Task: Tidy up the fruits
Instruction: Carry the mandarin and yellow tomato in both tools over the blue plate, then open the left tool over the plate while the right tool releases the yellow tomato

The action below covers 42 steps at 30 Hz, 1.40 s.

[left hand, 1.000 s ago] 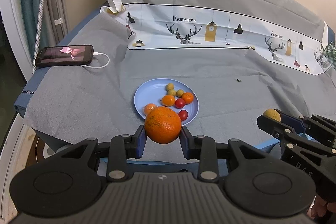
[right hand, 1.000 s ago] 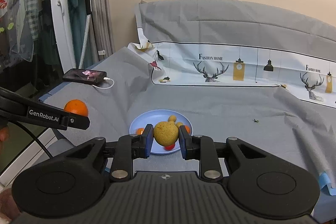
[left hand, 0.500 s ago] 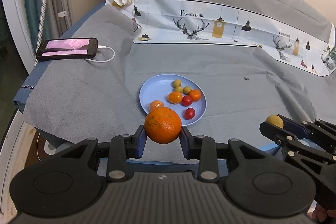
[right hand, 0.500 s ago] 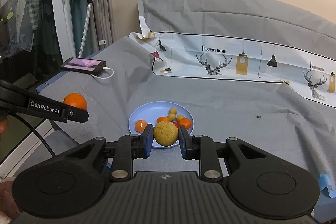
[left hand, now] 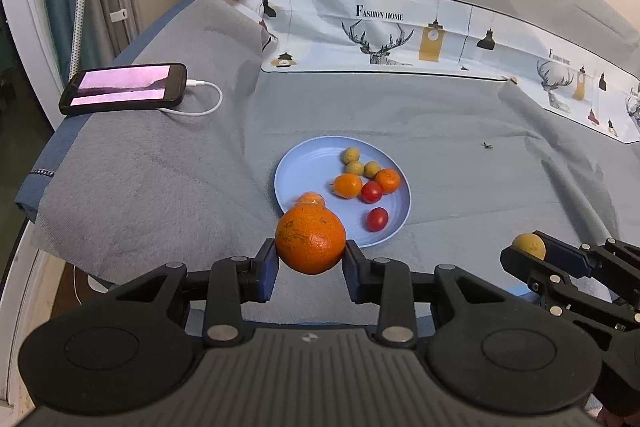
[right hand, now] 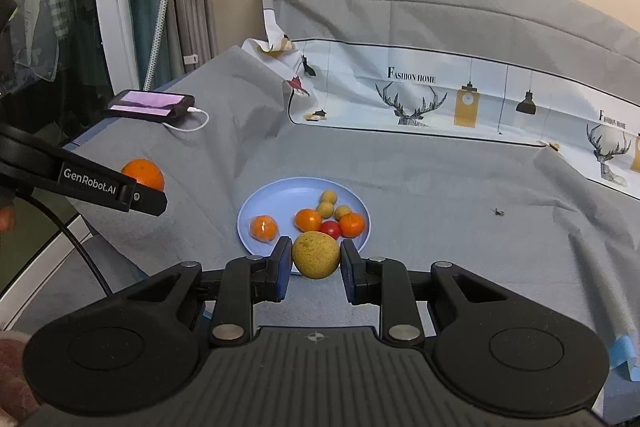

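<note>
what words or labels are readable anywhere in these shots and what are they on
"FASHION HOME": on the white printed panel of the tablecloth, above the deer head.
"FASHION HOME": again near the panel's right end, small and only partly legible.
"GenRobot.AI": on the side of the left tool, seen from the right wrist view.
The phone screen shows a pinkish picture with no readable text.
The tool bodies carry only small round marks, no words.

Pale blue plate, orange fruit, grey cloth, deer-printed white sheet

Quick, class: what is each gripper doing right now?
Left gripper: shut on the large orange.
Right gripper: shut on the yellow fruit.
</note>
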Each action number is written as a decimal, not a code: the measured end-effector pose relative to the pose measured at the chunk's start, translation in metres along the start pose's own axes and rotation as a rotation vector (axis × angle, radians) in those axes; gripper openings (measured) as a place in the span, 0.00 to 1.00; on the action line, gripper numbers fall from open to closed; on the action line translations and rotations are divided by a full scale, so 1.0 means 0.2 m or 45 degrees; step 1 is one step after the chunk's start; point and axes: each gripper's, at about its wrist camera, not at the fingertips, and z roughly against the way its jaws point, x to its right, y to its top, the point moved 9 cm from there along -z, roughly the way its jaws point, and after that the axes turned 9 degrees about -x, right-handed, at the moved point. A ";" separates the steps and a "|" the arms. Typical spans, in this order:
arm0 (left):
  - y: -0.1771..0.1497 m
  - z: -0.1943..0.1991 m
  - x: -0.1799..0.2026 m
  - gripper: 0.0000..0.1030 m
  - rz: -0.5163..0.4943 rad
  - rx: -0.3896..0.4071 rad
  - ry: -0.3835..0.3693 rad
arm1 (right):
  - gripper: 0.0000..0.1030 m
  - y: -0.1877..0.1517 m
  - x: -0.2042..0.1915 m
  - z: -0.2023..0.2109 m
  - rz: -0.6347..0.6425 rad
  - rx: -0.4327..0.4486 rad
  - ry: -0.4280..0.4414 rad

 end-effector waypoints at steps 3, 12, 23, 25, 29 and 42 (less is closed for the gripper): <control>0.03 -0.05 0.00 0.37 -0.005 -0.019 0.007 | 0.26 0.01 0.02 -0.05 -0.015 -0.023 0.004; 0.15 -0.24 0.00 0.37 -0.018 -0.087 0.042 | 0.26 0.05 0.07 -0.25 -0.058 -0.093 0.038; 0.35 -0.61 0.04 0.37 -0.065 -0.189 0.054 | 0.26 0.11 0.12 -0.62 -0.090 -0.194 0.060; 0.38 -0.68 0.05 0.37 -0.074 -0.204 0.062 | 0.26 0.12 0.13 -0.69 -0.099 -0.207 0.061; 0.42 -0.79 0.05 0.37 -0.088 -0.236 0.080 | 0.26 0.13 0.15 -0.80 -0.114 -0.244 0.069; 0.46 -1.10 0.03 0.37 -0.119 -0.346 0.146 | 0.26 0.14 0.15 -1.08 -0.104 -0.312 0.080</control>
